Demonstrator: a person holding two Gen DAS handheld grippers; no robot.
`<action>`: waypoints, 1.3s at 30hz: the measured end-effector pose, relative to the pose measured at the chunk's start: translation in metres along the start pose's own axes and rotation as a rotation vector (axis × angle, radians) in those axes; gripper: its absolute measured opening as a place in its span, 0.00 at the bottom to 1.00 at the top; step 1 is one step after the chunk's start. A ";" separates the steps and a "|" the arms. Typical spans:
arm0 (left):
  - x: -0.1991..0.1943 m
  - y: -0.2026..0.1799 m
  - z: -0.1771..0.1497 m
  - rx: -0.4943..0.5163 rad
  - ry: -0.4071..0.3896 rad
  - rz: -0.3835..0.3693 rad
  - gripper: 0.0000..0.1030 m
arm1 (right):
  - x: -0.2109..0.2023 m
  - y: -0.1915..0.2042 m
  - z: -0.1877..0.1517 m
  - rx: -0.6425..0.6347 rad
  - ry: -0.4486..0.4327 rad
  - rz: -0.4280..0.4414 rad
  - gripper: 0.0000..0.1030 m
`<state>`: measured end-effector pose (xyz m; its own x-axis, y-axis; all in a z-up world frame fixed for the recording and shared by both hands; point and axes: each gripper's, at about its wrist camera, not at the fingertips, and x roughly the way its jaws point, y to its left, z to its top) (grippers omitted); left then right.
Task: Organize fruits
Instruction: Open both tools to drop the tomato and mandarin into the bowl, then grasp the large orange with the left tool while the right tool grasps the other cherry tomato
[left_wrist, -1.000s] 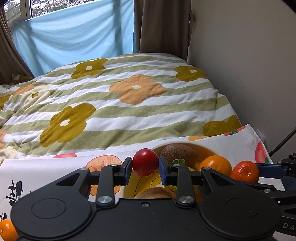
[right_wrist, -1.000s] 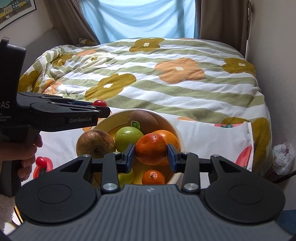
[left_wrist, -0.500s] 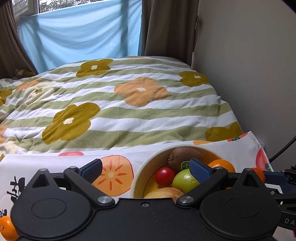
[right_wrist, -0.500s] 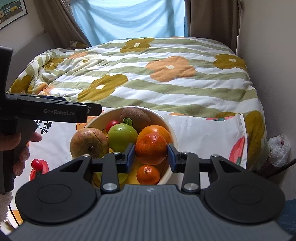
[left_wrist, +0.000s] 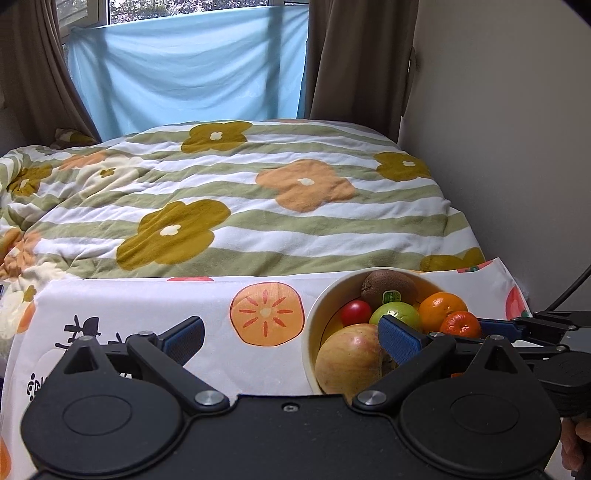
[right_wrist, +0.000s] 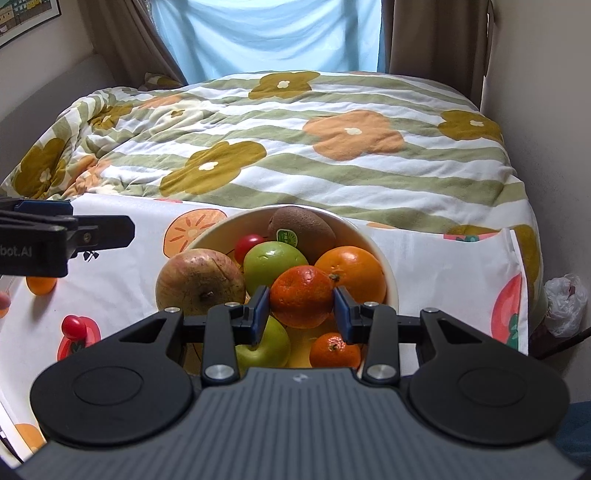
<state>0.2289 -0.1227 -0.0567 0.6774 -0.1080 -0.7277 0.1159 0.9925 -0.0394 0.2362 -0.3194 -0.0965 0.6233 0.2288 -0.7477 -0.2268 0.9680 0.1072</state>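
Observation:
A cream bowl (right_wrist: 384, 258) (left_wrist: 310, 328) on the fruit-print cloth holds a kiwi (right_wrist: 301, 223), a green apple (right_wrist: 275, 264), a big orange (right_wrist: 352, 267), a small red tomato (right_wrist: 248, 244) (left_wrist: 355, 312), a large reddish apple (right_wrist: 199, 280) (left_wrist: 351, 363), another green apple (right_wrist: 267, 345) and a small mandarin (right_wrist: 334, 350). My right gripper (right_wrist: 301, 308) is shut on a mandarin (right_wrist: 302, 295) just above the bowl. My left gripper (left_wrist: 291, 338) stands wide open and empty, left of the bowl; in the right wrist view its fingers (right_wrist: 96, 230) show at the left edge.
On the cloth (right_wrist: 122, 295) left of the bowl lie a red tomato (right_wrist: 74, 326) and a small orange fruit (right_wrist: 41, 285). A flowered duvet (right_wrist: 295, 147) covers the bed behind. A wall runs along the right, with a white plastic bag (right_wrist: 565, 302) below it.
The left gripper opened and dropped its red tomato into the bowl, then drew back to the left and upward. The right gripper kept hold of its mandarin, edging nearer the bowl.

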 end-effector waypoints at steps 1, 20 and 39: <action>-0.001 0.002 -0.002 -0.003 0.002 -0.001 0.99 | 0.001 0.002 0.000 -0.001 0.000 0.000 0.51; -0.042 0.007 -0.027 -0.038 -0.059 0.035 0.99 | -0.024 -0.007 -0.010 0.026 -0.066 -0.073 1.00; -0.131 0.036 -0.077 -0.220 -0.160 0.250 0.99 | -0.061 0.031 0.001 -0.085 -0.110 0.079 1.00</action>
<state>0.0889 -0.0687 -0.0155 0.7720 0.1490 -0.6179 -0.2148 0.9761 -0.0330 0.1913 -0.3030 -0.0468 0.6785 0.3179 -0.6622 -0.3375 0.9356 0.1033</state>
